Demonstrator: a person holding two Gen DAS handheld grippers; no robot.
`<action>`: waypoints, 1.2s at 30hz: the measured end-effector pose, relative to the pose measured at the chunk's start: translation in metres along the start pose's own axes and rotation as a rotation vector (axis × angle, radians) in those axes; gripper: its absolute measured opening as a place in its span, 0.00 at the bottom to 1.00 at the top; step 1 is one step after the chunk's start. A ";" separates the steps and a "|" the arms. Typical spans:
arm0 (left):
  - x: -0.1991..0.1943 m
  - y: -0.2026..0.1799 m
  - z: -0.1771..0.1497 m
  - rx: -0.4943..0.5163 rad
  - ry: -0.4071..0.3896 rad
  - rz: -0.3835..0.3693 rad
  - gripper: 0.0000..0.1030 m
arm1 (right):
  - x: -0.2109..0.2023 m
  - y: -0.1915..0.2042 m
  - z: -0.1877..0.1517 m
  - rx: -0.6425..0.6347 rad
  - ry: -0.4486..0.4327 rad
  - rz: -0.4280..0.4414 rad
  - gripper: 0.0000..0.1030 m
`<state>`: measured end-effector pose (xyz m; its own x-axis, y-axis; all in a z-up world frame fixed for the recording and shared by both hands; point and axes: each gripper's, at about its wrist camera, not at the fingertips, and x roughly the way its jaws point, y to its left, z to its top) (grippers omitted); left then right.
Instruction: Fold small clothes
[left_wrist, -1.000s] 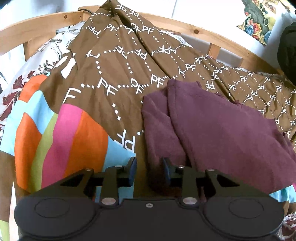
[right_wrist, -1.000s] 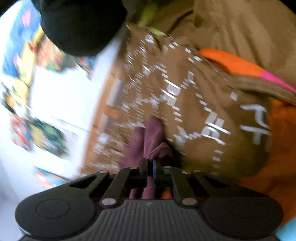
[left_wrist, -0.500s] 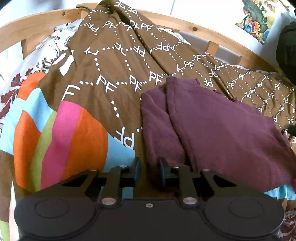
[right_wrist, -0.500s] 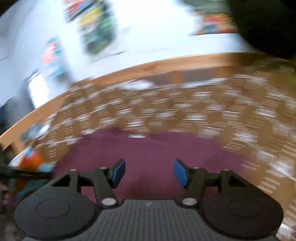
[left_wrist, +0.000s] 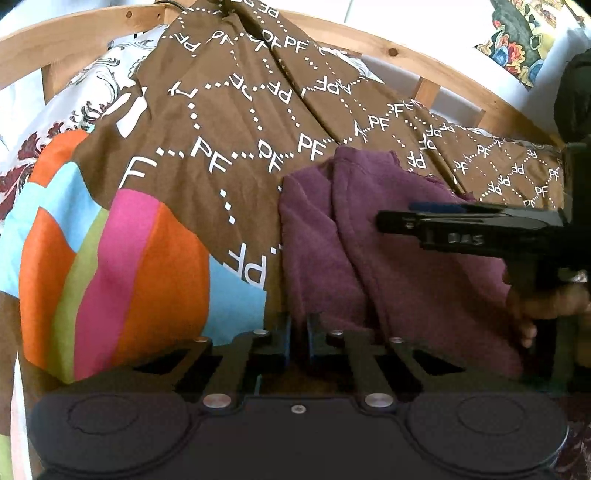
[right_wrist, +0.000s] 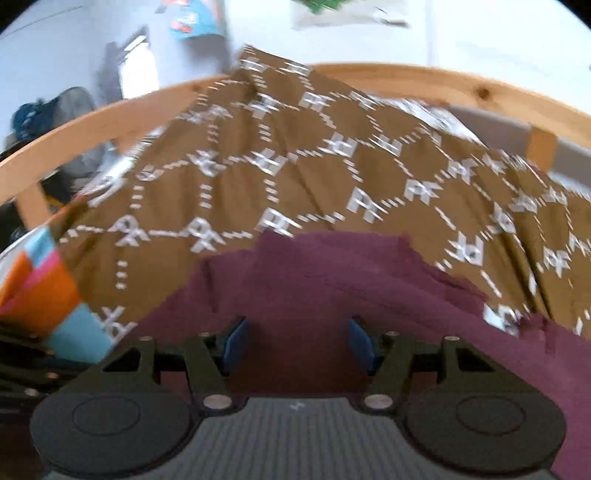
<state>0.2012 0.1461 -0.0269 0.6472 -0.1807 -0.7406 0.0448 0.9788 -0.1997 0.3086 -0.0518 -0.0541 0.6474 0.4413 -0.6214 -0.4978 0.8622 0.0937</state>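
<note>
A maroon garment (left_wrist: 369, 258) lies folded over on a brown sheet printed with white PF letters (left_wrist: 240, 122). My left gripper (left_wrist: 299, 332) is shut at the garment's near left edge; whether cloth is pinched between the fingers is hidden. My right gripper (right_wrist: 295, 339) is open and empty, low over the middle of the maroon garment (right_wrist: 332, 280). In the left wrist view the right gripper (left_wrist: 413, 216) reaches in from the right above the garment, held by a hand (left_wrist: 546, 302).
A curved wooden bed rail (left_wrist: 406, 62) runs behind the sheet and also shows in the right wrist view (right_wrist: 406, 79). A colourful striped patch (left_wrist: 110, 266) lies left of the garment. A floral cushion (left_wrist: 517, 40) sits at the far right.
My left gripper's fingers closed together at the garment's near edge. My right gripper let go, swung round and now hovers open over the garment, entering the left wrist view.
</note>
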 end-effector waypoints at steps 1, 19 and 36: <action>0.000 0.000 0.001 0.001 0.000 0.005 0.18 | -0.009 -0.007 -0.003 0.026 -0.004 0.008 0.66; -0.037 -0.045 -0.049 -0.277 -0.070 -0.023 0.99 | -0.199 -0.034 -0.141 0.161 -0.221 -0.449 1.00; -0.007 -0.055 -0.054 -0.404 -0.052 -0.051 0.99 | -0.154 -0.020 -0.179 0.082 -0.230 -0.408 0.99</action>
<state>0.1531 0.0885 -0.0452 0.6899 -0.2124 -0.6921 -0.2181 0.8506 -0.4785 0.1157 -0.1811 -0.0994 0.8964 0.0977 -0.4324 -0.1344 0.9894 -0.0551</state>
